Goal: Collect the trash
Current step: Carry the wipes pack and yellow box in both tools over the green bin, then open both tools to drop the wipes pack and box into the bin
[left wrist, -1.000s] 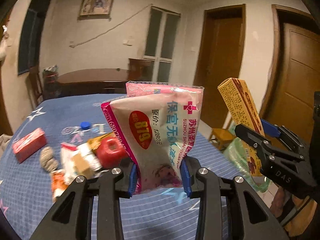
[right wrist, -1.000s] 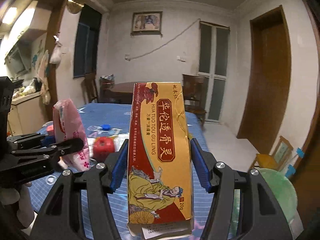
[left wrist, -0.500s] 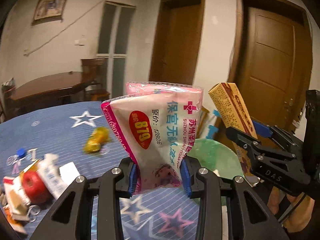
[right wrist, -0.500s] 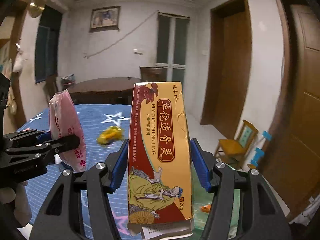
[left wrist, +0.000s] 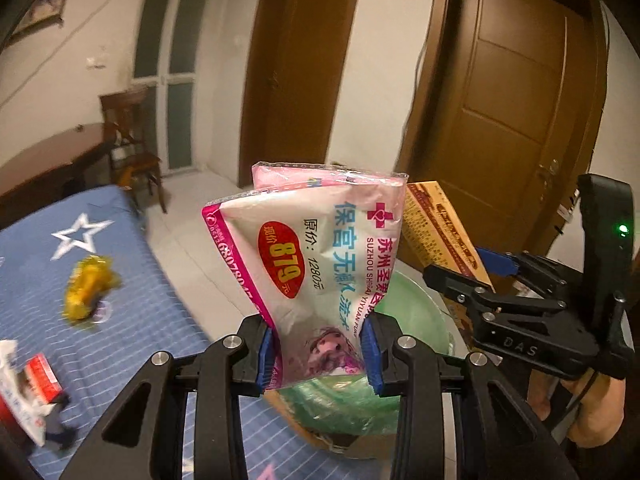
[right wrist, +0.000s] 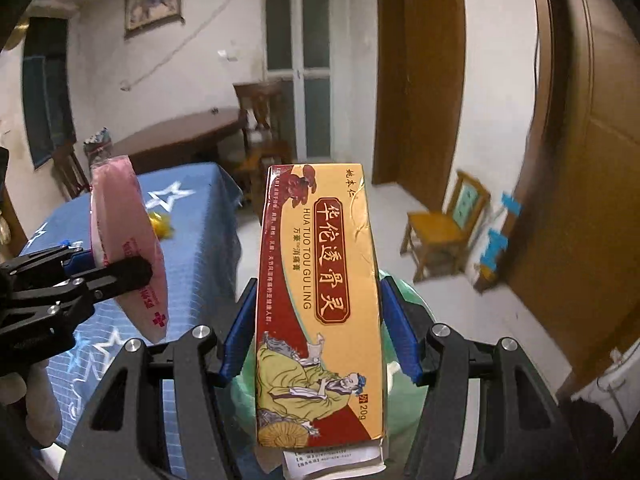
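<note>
Left wrist view: the left gripper (left wrist: 318, 354) pinches a pink-and-white printed plastic pouch (left wrist: 320, 256) upright by its lower end, likely for dropping into the green-lined bin (left wrist: 412, 312) just beyond its fingertips. The pouch hides much of the bin.

Right wrist view: the right gripper (right wrist: 318, 330) clamps a tall yellow-and-red cardboard ointment box (right wrist: 320, 300) upright; the bin behind shows only as green slivers.

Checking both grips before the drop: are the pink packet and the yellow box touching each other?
Apart. The right wrist view shows blue tablecloth between the pink packet and the yellow box.
</note>
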Available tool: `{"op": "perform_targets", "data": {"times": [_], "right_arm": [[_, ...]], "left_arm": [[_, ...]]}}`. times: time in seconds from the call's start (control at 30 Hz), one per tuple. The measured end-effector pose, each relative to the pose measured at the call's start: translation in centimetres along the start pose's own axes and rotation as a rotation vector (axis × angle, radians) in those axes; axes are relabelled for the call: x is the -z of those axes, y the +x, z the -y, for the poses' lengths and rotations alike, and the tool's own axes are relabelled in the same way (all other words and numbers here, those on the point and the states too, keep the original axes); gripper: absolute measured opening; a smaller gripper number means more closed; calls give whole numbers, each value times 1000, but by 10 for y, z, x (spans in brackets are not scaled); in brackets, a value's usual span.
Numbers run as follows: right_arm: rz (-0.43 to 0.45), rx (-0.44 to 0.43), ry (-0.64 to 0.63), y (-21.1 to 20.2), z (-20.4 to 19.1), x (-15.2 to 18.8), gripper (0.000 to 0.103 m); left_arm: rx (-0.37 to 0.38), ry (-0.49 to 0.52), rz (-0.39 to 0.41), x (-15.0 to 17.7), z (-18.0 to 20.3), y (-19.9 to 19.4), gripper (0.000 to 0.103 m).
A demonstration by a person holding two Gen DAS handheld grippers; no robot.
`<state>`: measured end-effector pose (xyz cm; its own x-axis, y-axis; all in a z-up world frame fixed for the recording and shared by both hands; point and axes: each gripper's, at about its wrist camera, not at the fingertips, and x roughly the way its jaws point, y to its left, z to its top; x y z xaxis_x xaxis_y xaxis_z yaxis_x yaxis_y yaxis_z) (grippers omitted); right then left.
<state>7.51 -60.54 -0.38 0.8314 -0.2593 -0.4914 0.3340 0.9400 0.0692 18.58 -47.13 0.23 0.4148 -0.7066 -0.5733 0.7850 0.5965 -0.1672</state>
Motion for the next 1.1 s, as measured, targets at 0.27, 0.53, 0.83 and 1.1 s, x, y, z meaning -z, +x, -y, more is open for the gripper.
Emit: {"op": "perform_targets", "data": {"times": [0.27,0.53,0.83,1.1], "right_arm": [[-140,-35,86,42,33,7,57],[-191,-38,104,71,46,13,57],[-215,-39,126,84,62,17,57],[-219,-43,123,88,66,14,58]], "left_arm": [[40,-5,-135,-12,-2,94,37],[38,-8,-205,-8,-2,153,37],[48,-16,-237,3,-6,192,38],[16,-19,-236,5,-7,204,60]]}}
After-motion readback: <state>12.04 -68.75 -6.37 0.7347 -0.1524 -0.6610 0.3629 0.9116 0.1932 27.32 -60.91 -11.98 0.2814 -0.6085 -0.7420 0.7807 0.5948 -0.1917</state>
